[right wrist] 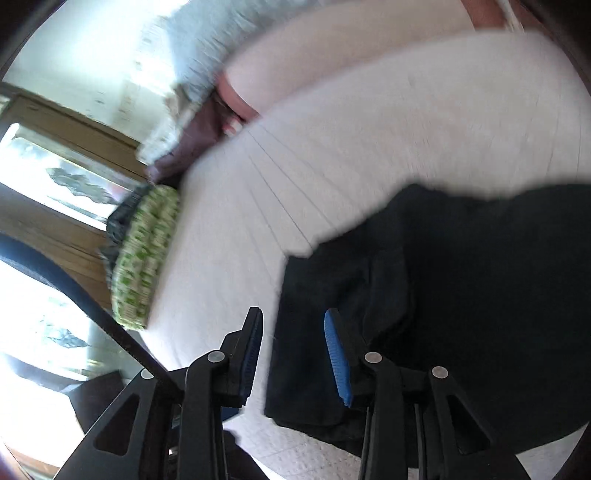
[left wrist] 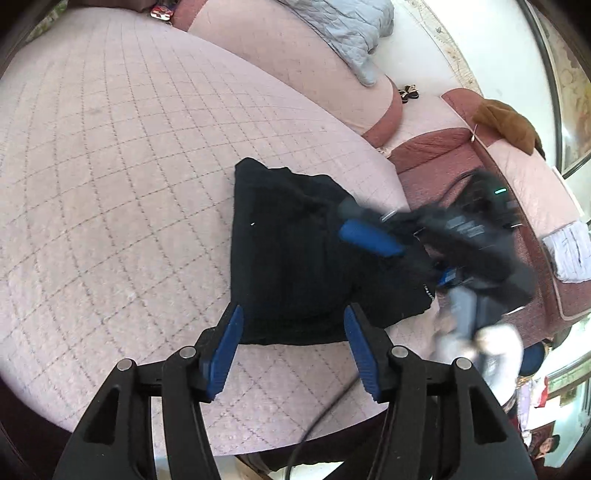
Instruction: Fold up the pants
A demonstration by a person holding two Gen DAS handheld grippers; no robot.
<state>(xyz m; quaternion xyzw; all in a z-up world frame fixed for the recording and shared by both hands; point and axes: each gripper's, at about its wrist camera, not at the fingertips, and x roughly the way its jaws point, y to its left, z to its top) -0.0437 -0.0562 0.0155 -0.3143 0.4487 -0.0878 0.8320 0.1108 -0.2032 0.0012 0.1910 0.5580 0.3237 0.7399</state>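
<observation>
The black pants [left wrist: 291, 254] lie folded in a compact bundle on the pink quilted bed [left wrist: 129, 177]. My left gripper [left wrist: 293, 321] is open and empty, its blue pads just at the bundle's near edge. My right gripper [left wrist: 354, 225] shows blurred in the left wrist view, over the bundle's right side. In the right wrist view the right gripper [right wrist: 293, 325] is open and empty above the left edge of the pants [right wrist: 461, 277]; the view is motion-blurred.
A grey-blue quilt [left wrist: 351, 33] lies on the pink headboard cushions. A brown garment [left wrist: 506, 122] and a white cloth [left wrist: 569, 251] lie on the red-edged bench at right. A green-patterned pillow [right wrist: 144, 254] sits at the bed's edge by a window.
</observation>
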